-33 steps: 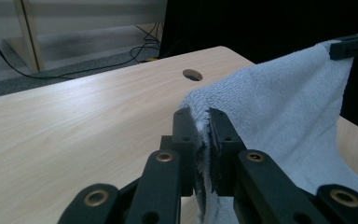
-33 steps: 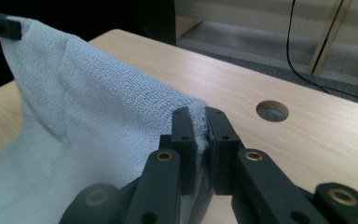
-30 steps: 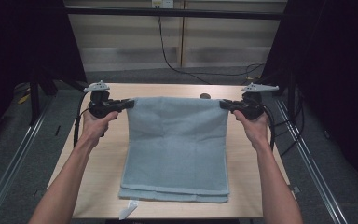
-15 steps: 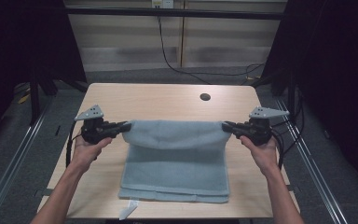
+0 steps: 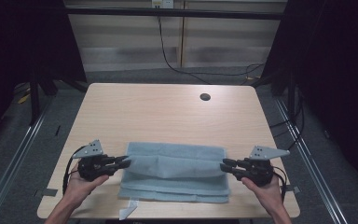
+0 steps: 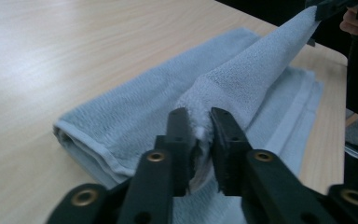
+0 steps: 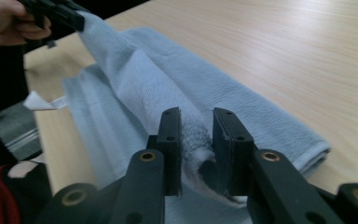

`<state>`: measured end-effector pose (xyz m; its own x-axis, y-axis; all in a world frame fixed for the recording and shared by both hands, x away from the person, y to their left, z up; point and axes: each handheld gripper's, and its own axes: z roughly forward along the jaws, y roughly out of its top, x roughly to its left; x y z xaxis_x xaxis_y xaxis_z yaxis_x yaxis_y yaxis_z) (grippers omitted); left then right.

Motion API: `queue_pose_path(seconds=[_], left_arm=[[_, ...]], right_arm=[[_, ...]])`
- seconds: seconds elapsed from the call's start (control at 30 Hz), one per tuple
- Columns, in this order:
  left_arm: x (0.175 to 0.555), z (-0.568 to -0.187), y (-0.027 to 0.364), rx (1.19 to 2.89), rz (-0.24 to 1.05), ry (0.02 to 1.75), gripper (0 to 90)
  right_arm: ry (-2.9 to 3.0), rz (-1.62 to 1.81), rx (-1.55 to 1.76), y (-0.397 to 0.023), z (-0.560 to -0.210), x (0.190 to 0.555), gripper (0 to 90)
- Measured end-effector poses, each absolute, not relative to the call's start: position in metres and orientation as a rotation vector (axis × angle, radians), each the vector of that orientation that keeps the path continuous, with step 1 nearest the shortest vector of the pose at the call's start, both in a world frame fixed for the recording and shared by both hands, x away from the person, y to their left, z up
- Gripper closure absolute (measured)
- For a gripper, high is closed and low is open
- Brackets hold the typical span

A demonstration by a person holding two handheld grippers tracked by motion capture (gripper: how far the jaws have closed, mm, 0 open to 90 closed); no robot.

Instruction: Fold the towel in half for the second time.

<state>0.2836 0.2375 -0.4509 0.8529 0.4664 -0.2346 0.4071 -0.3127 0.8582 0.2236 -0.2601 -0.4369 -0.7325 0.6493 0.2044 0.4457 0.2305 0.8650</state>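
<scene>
The left gripper point(image 5: 123, 163) and right gripper point(image 5: 225, 164) each clench 1 corner of the folded towel point(image 5: 175, 171) on the table point(image 5: 168, 112).

Towel point(image 5: 175, 172) lies folded near my edge of the table point(image 5: 168, 112), my left gripper point(image 5: 121, 164) on its left end, right gripper point(image 5: 227, 166) on its right end, tag point(image 5: 128, 210) poking out front.
</scene>
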Motion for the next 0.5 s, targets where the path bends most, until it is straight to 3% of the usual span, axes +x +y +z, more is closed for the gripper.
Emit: queue_pose_path(seconds=[0.03, 0.1, 0.13, 0.33, 0.5], left_arm=[[0.282, -0.450, 0.241, 1.921, 0.076, 0.658, 62.8], [0.280, -0.448, 0.248, 1.880, 0.069, 0.672, 61.7], [0.281, -0.447, 0.250, 1.881, 0.087, 0.693, 52.9], [0.293, -0.459, 0.270, 1.839, 0.155, 0.855, 34.5], [0.299, -0.471, 0.281, 1.845, 0.171, 0.937, 27.8]], right_arm=[[2.260, 1.538, 1.067, -0.264, -0.437, 0.217, 61.9], [2.230, 1.546, 1.079, -0.267, -0.436, 0.216, 59.2], [2.171, 1.541, 1.119, -0.273, -0.435, 0.214, 53.3], [2.026, 1.492, 1.252, -0.289, -0.442, 0.217, 46.5], [1.993, 1.443, 1.313, -0.300, -0.451, 0.219, 44.9]])
